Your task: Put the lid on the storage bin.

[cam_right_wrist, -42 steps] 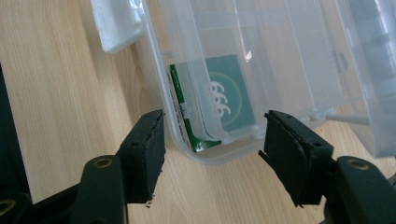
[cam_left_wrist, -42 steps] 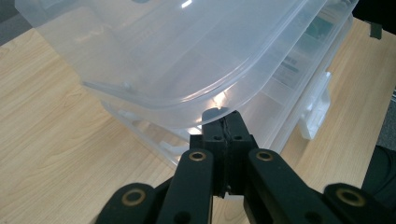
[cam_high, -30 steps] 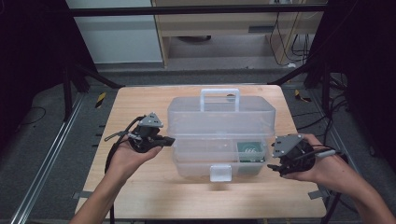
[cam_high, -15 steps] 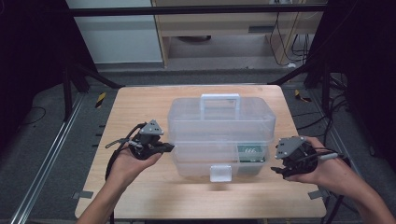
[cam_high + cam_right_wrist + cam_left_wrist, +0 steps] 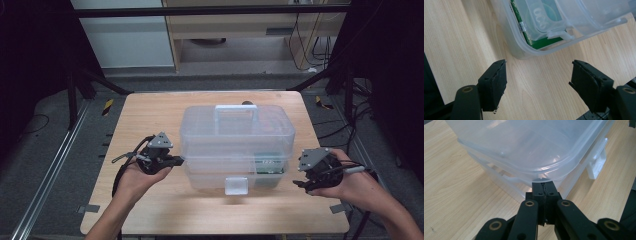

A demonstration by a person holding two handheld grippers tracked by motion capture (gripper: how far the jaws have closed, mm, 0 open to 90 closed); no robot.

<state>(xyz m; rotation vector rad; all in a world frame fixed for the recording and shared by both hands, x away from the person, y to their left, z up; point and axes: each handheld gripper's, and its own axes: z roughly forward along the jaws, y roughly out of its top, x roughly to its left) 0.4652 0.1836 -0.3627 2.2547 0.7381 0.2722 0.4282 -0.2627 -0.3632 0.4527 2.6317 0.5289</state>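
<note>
Box: the clear plastic storage box (image 5: pixel 235 145) sits mid-table (image 5: pixel 150 115), lid on, front latch (image 5: pixel 235 185) facing me.
Left claw: my left gripper (image 5: pixel 176 161) is clenched with nothing between its jaws, tips seemingly touching the box's left rim.
Right claw: my right gripper (image 5: pixel 537 80) is released, jaws apart over bare wood beside the box's right corner.

Even overhead light falls on the wooden table (image 5: pixel 150 120), while the room's left and right sides sink into darkness. The clear plastic box (image 5: pixel 524 147) shows soft glare. The high view is grainy; shadows are faint.
</note>
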